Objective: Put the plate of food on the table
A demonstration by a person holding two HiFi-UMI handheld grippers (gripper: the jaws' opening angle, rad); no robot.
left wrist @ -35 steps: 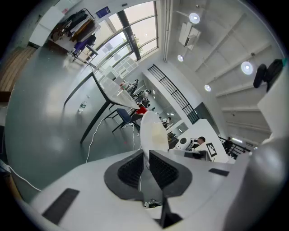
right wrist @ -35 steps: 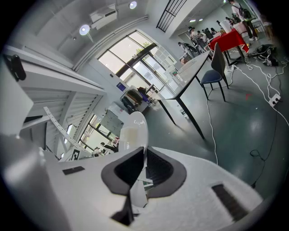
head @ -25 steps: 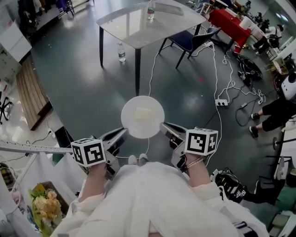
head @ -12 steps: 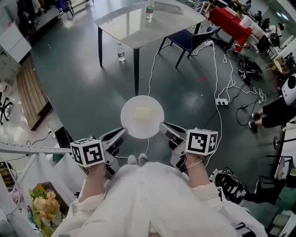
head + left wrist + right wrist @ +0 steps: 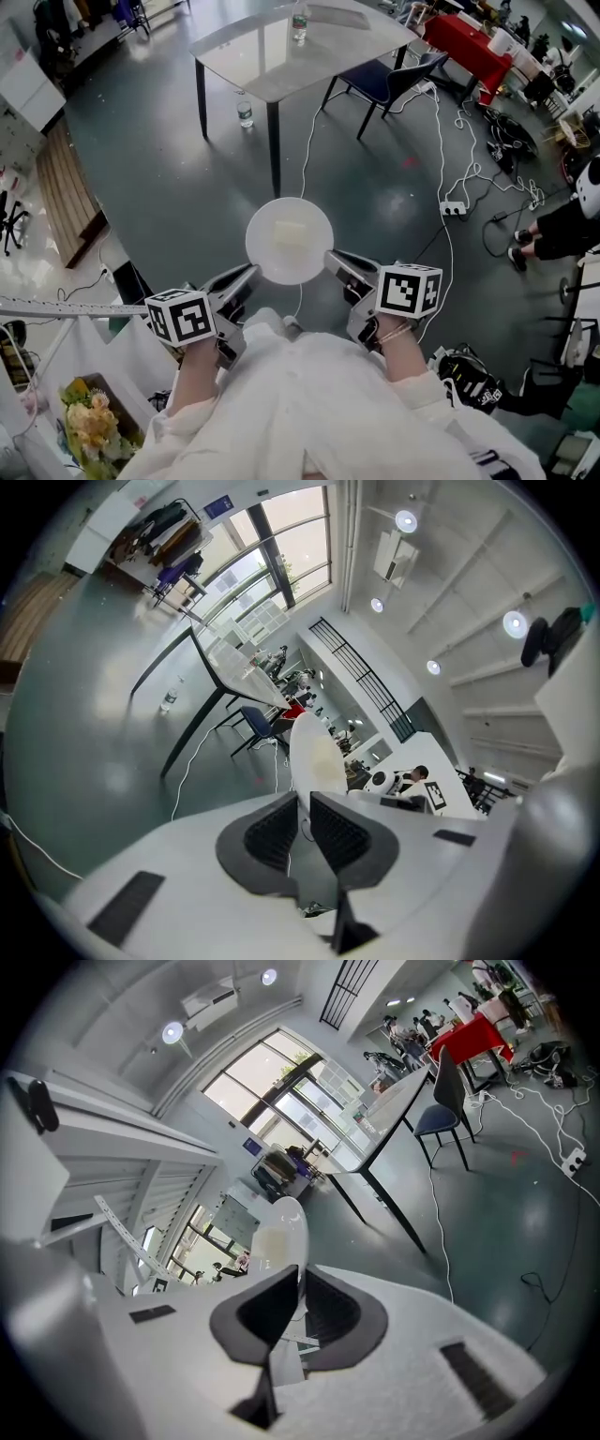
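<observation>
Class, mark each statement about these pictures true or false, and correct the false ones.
1. Both the left gripper and the right gripper grip the plate at its rim. True.
2. The plate rests on the table. False: it is held above the floor, short of the table.
3. The plate is empty. False: a pale piece of food lies on it.
4. A blue chair stands beside the table. True.

Held out in front, the left claw (image 5: pixel 251 270) and right claw (image 5: pixel 330 257) angle inward, jaws pinching opposite edges of the plate (image 5: pixel 289 239).
</observation>
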